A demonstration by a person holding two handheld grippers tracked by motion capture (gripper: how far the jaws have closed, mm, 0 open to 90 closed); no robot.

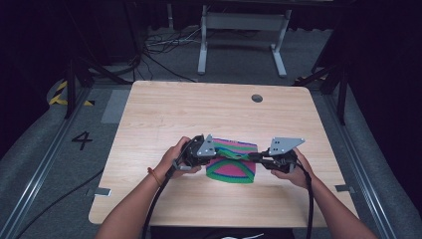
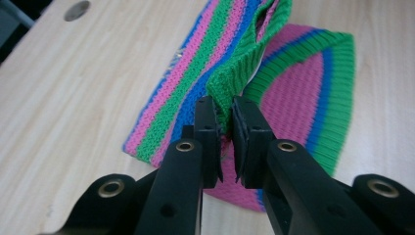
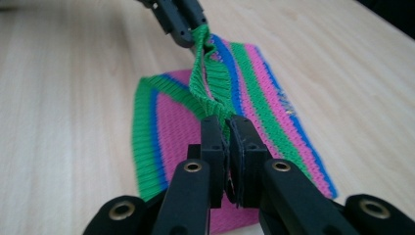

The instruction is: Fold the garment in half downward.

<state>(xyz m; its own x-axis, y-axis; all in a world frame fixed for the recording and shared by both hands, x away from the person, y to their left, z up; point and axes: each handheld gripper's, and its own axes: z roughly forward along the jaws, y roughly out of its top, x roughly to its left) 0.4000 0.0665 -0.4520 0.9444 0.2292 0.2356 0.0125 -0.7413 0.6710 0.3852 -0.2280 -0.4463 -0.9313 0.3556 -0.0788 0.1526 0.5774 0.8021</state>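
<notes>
A knitted cloth (image 1: 231, 169) striped in green, pink and blue lies on the wooden table (image 1: 169, 107), near the front middle. Its green ribbed edge is raised into a ridge stretched between the two grippers. My left gripper (image 1: 215, 151) is shut on the ridge's left end, and the left gripper view shows the jaws (image 2: 224, 110) pinching the green fold of the cloth (image 2: 298, 93). My right gripper (image 1: 253, 156) is shut on the other end. In the right gripper view its jaws (image 3: 226, 125) clamp the edge of the cloth (image 3: 171, 122), with the left gripper (image 3: 178, 19) holding the far end.
A round grommet hole (image 1: 257, 98) sits near the table's far edge. Beyond the table stand a white desk frame (image 1: 244, 30) and loose cables on the grey floor. A "4" mark (image 1: 82, 140) is on the floor at left.
</notes>
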